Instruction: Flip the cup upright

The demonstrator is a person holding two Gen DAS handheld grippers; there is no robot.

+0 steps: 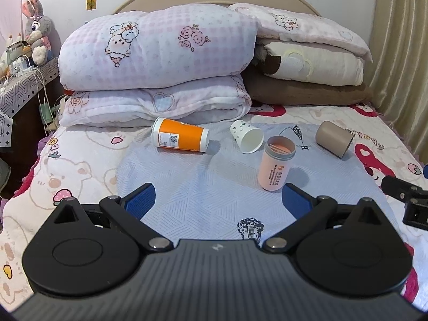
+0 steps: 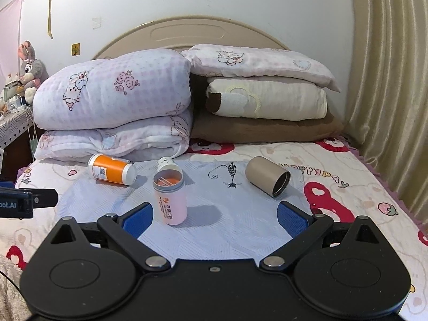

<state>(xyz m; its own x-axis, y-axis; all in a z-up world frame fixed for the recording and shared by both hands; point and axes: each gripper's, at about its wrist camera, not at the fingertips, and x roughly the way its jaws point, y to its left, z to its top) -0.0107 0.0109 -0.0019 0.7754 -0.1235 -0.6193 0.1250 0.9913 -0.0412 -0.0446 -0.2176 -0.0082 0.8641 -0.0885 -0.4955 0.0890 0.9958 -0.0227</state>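
A pink cup (image 1: 275,163) stands upright on the pale blue mat (image 1: 203,187), with sticks inside. It also shows in the right wrist view (image 2: 171,196). An orange cup (image 1: 180,138) (image 2: 112,169) lies on its side at the back left. A small white paper cup (image 1: 247,136) lies on its side, mostly hidden behind the pink cup in the right wrist view (image 2: 167,163). A tan cup (image 1: 334,139) (image 2: 267,176) lies on its side at the right. My left gripper (image 1: 218,200) is open and empty. My right gripper (image 2: 214,218) is open and empty, the pink cup just beyond its left finger.
Folded quilts (image 1: 157,61) and pillows (image 1: 313,64) are stacked at the head of the bed. A nightstand (image 1: 24,85) with a plush rabbit stands at the left. A curtain (image 2: 388,80) hangs at the right. The right gripper's body (image 1: 406,200) shows at the left wrist view's right edge.
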